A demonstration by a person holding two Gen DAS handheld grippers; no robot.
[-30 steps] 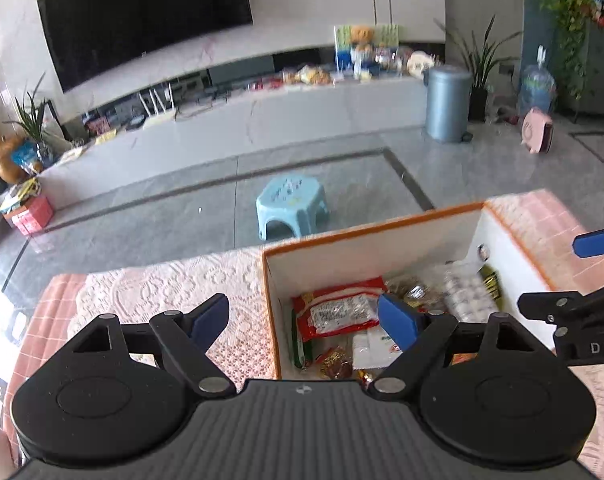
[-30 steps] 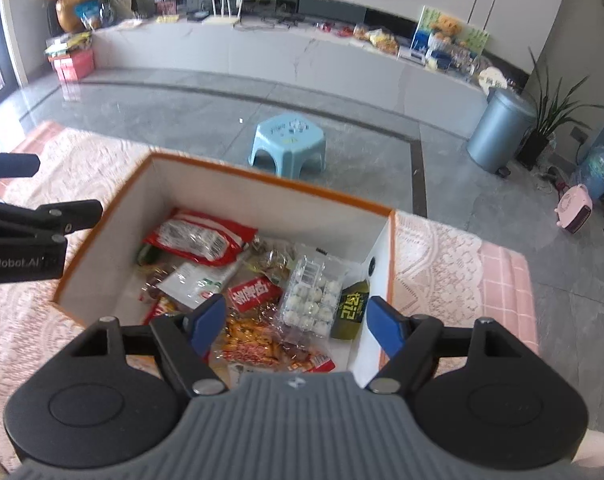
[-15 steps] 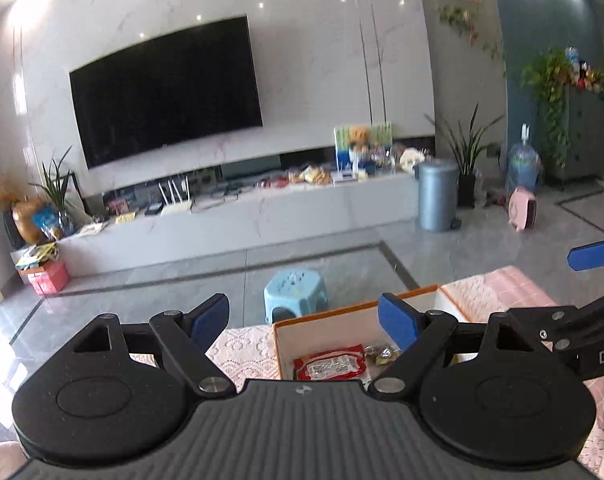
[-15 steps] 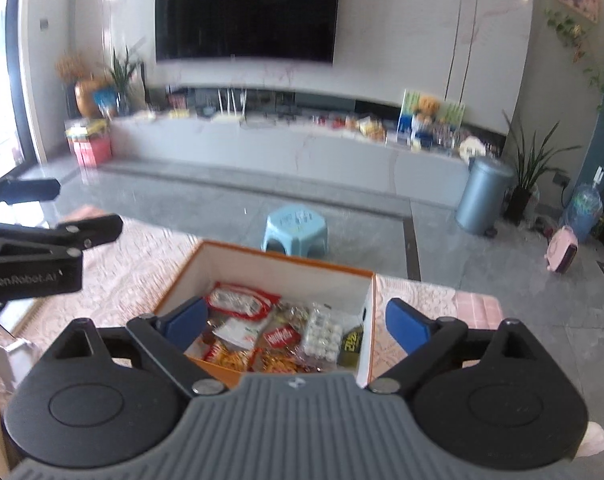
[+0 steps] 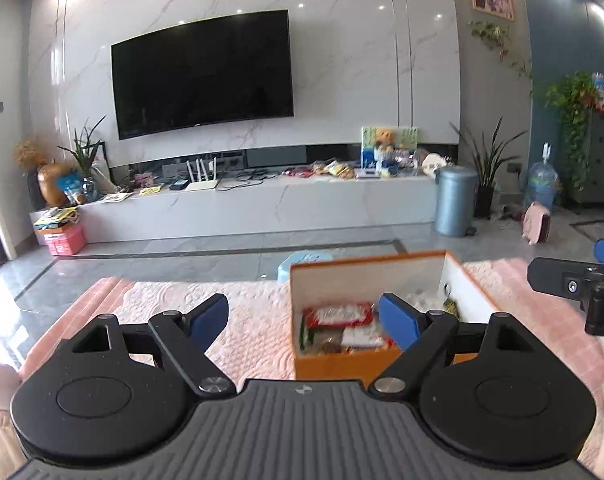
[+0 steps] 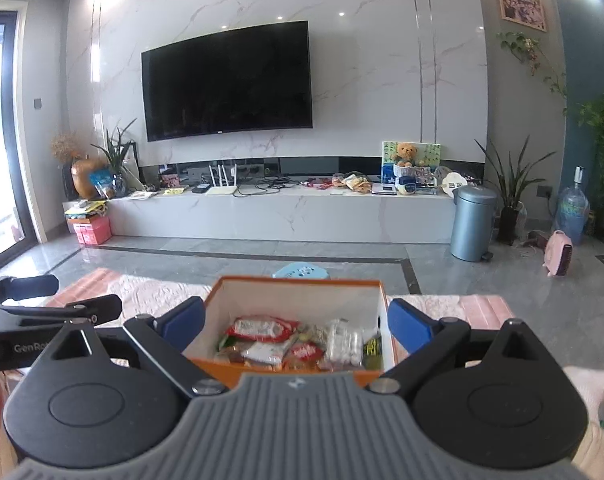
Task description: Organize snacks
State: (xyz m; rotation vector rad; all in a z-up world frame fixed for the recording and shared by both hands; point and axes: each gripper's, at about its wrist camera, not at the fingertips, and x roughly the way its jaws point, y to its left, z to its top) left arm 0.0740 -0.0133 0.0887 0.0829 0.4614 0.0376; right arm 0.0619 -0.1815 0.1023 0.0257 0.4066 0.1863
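We are holding the right gripper (image 6: 295,322) wide and empty, just short of the orange box (image 6: 297,370) of snacks (image 6: 261,329) on the pink tablecloth (image 5: 253,320). The left gripper (image 5: 302,316) is gaping, empty, left of it. A second ago we were hovering over the box; now both are sitting farther back.

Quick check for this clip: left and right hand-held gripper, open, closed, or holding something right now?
Left hand-held gripper: open, holding nothing.
Right hand-held gripper: open wide, holding nothing; the orange snack box shows beyond its fingers, not gripped.
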